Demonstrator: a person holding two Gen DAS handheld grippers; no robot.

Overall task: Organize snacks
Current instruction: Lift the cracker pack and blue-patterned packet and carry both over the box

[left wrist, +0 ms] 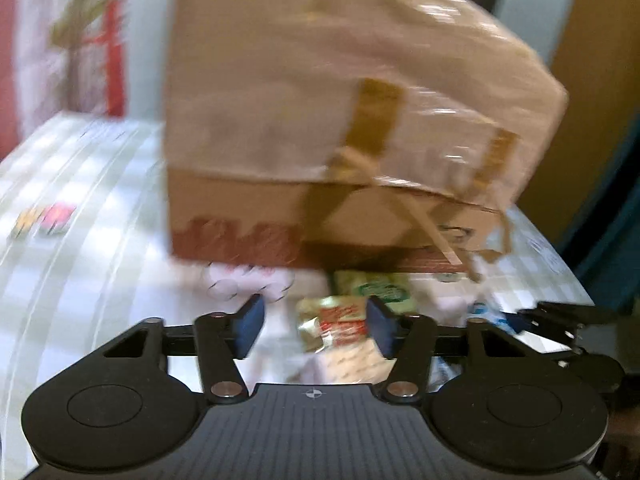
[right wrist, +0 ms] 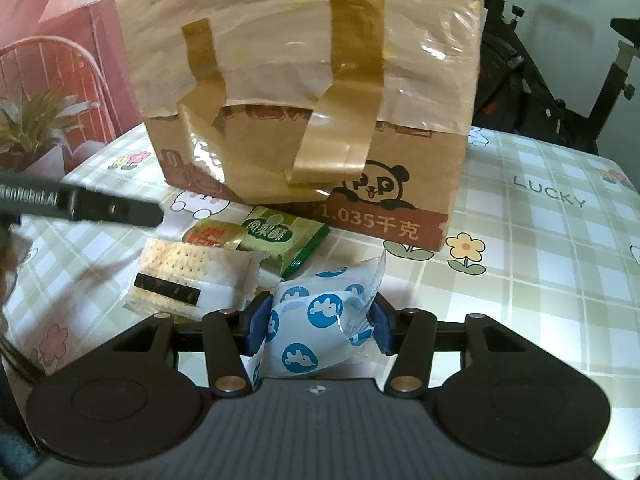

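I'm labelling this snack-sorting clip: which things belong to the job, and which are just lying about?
Job:
blue-and-white packet in right hand-held gripper
cracker pack
green packet
gold-red packet
cardboard box

Lying about:
potted plant
exercise bike

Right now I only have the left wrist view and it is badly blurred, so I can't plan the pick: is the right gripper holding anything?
Observer: Yes. The right gripper is closed on the white packet with blue animal circles; its pads press both sides.
Operator: What else is loose in front of the box?
Observer: A clear-wrapped cracker pack lies left of that packet, touching nothing of the right gripper.
Operator: I see a gold and a green blur. What are they?
Observer: A gold and red packet and a green packet, both lying close against the base of the taped cardboard box.
Operator: And my left gripper?
Observer: The left gripper is open and holds nothing.
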